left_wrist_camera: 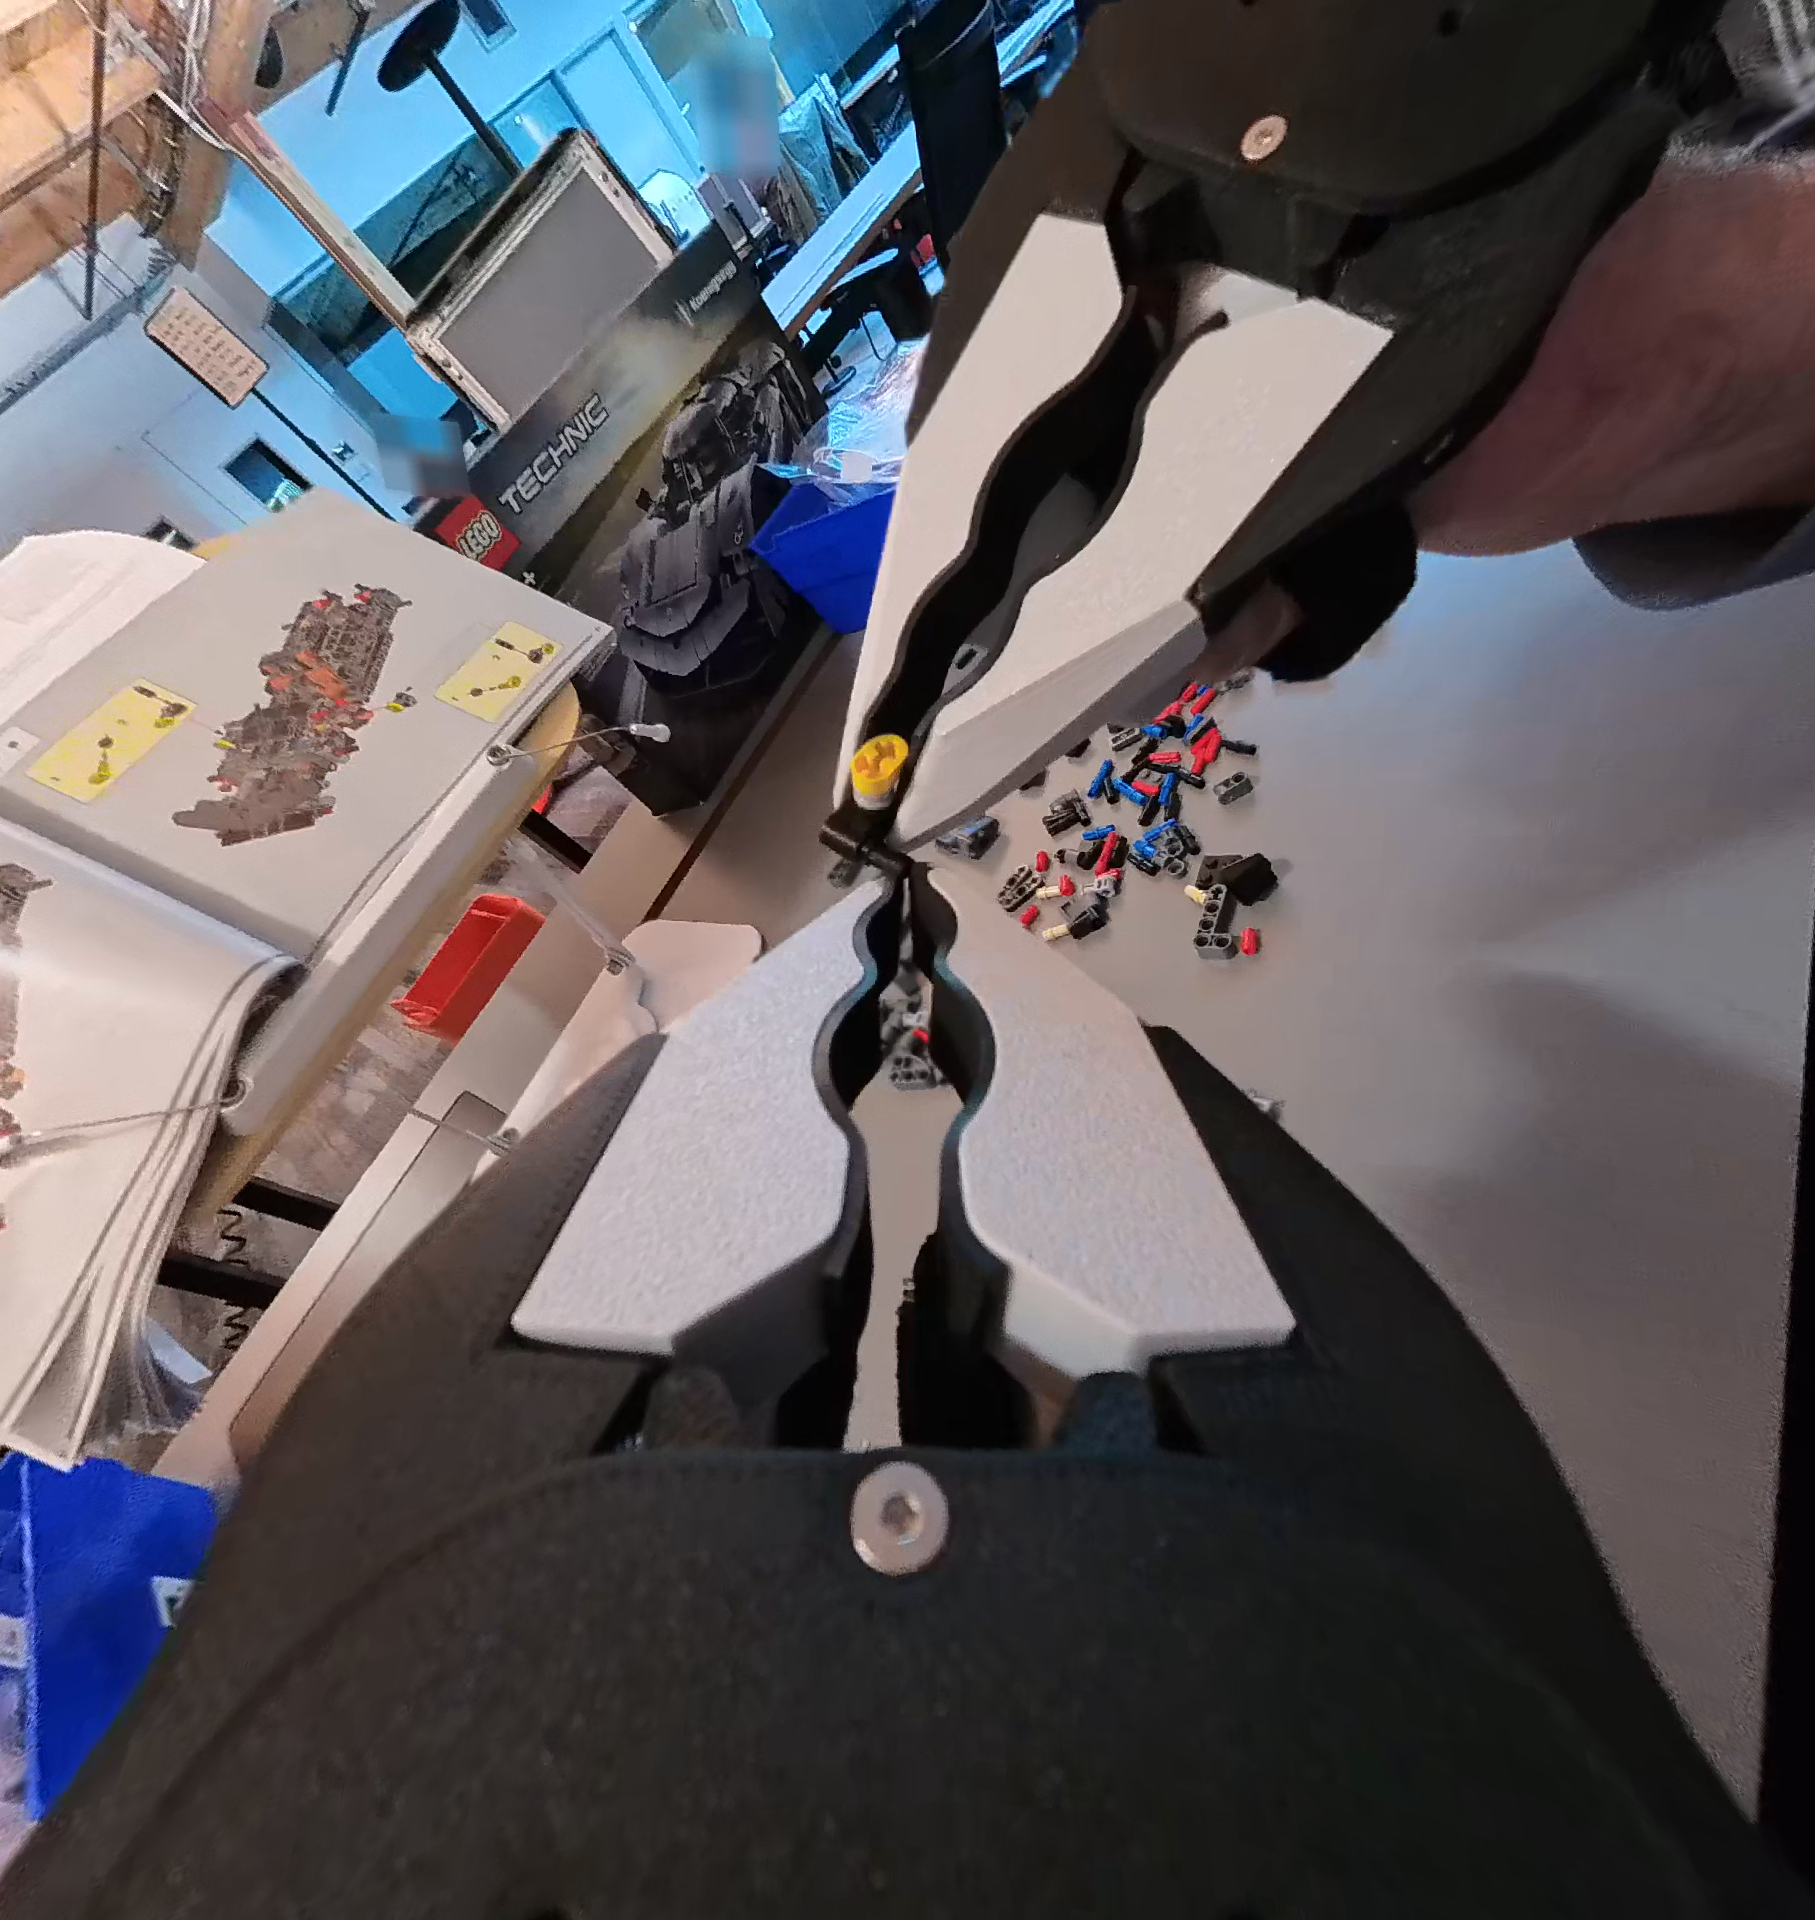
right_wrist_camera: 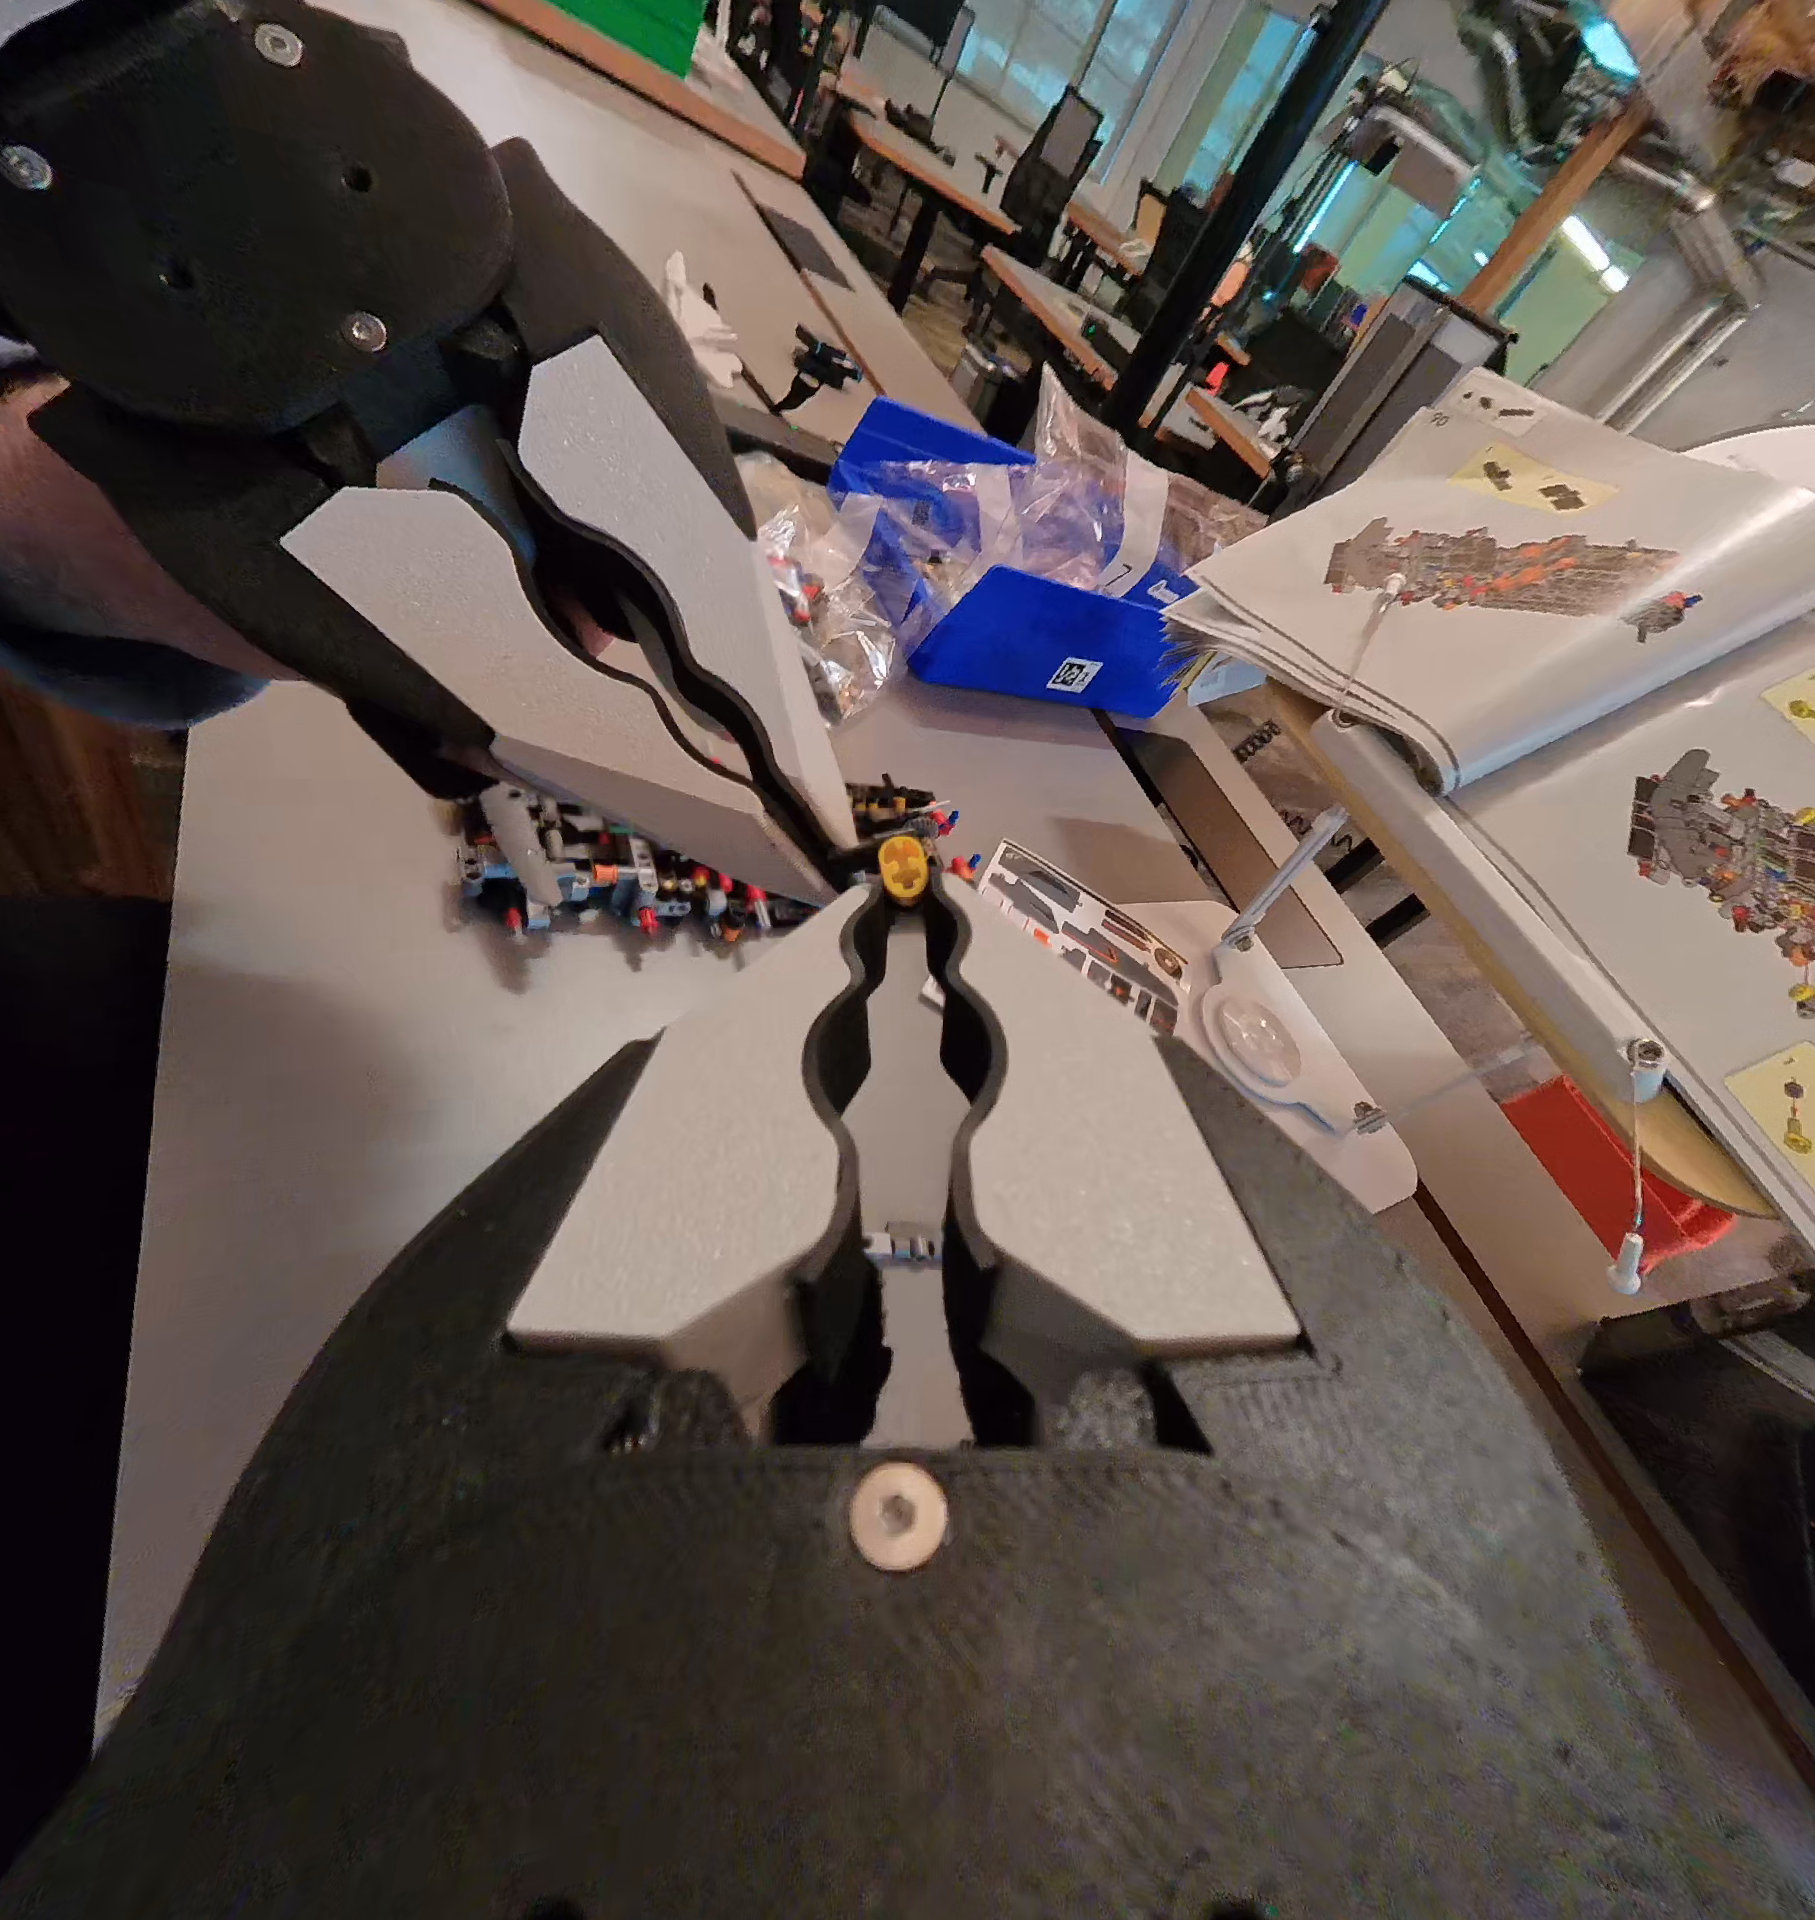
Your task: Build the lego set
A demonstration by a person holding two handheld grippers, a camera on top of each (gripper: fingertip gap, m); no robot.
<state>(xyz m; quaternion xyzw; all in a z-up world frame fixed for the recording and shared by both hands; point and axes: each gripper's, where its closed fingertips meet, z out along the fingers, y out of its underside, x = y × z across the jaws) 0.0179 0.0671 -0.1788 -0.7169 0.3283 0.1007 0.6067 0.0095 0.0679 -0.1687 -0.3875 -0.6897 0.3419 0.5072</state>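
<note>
My right gripper (right_wrist_camera: pixel 903 896) is shut on a small yellow Lego pin piece (right_wrist_camera: pixel 903 862). It also shows in the left wrist view (left_wrist_camera: pixel 880 821), coming in from the upper right with the yellow piece (left_wrist_camera: pixel 877 771) at its tip. A small black connector (left_wrist_camera: pixel 853 840) sits at the bottom end of the yellow piece. My left gripper (left_wrist_camera: pixel 901 883) is shut, its tips pinching the thin black part right below the yellow piece. In the right wrist view the left gripper (right_wrist_camera: pixel 838 854) comes in from the upper left. Both grippers meet tip to tip above the grey table (left_wrist_camera: pixel 1505 935).
Several loose red, blue and black pins and beams (left_wrist_camera: pixel 1142 810) lie on the table. A partly built assembly (right_wrist_camera: pixel 612 873) lies behind the left gripper. An open instruction booklet (right_wrist_camera: pixel 1505 582), blue bins (right_wrist_camera: pixel 1038 634), plastic bags (right_wrist_camera: pixel 986 499), a sticker sheet (right_wrist_camera: pixel 1090 935) and a red bin (left_wrist_camera: pixel 467 966) stand around. My two grippers' fingertips are within a few centimetres of each other.
</note>
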